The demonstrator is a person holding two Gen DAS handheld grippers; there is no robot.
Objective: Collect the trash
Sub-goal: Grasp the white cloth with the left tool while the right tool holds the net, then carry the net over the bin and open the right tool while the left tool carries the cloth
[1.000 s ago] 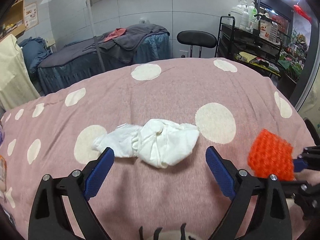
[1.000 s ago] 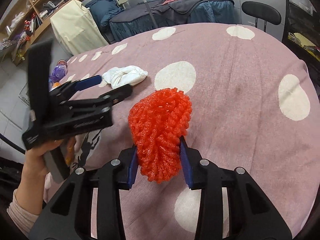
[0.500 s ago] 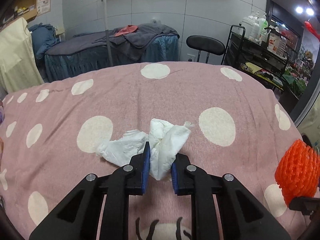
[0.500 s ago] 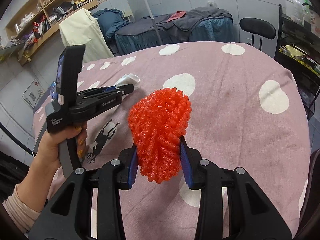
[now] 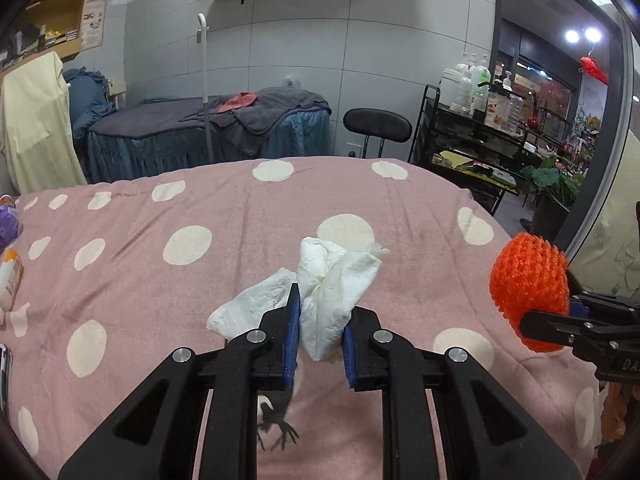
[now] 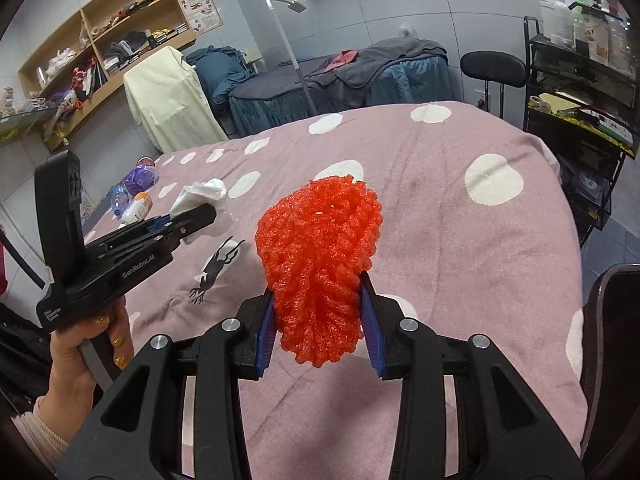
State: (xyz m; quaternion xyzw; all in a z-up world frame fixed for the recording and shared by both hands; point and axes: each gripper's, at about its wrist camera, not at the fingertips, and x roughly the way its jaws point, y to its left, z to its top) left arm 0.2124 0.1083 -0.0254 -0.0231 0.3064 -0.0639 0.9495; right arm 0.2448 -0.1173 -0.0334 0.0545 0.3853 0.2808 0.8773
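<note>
Fingertips of my left gripper [image 5: 319, 330] are clenched on the crumpled white tissue [image 5: 332, 292], the blue pads pressing its lower fold from both sides while the rest of the wad spills forward and to the left, above the pink dotted blanket [image 5: 200, 280]. From the right wrist view the same left gripper [image 6: 192, 216] shows side-on with the tissue [image 6: 202, 194] poking out past its tips, and my hand [image 6: 86, 356] wraps the grip below. My right gripper [image 6: 318, 322] is squeezed onto the orange foam net [image 6: 320, 256], its blue pads biting into the lower half while the bulk of the net stands up above them. In the left wrist view that net [image 5: 528, 280] hangs at the right edge, well apart from the tissue. Beneath both grippers the blanket carries a dark horse print [image 6: 218, 270]. Farther left on the blanket lie a purple packet [image 6: 140, 178] and a small bottle [image 6: 138, 208], near each other. Beyond the blanket's far edge stand a massage bed with grey covers [image 5: 208, 136], a black stool [image 5: 377, 124] and a black trolley with bottles [image 5: 480, 120].
</note>
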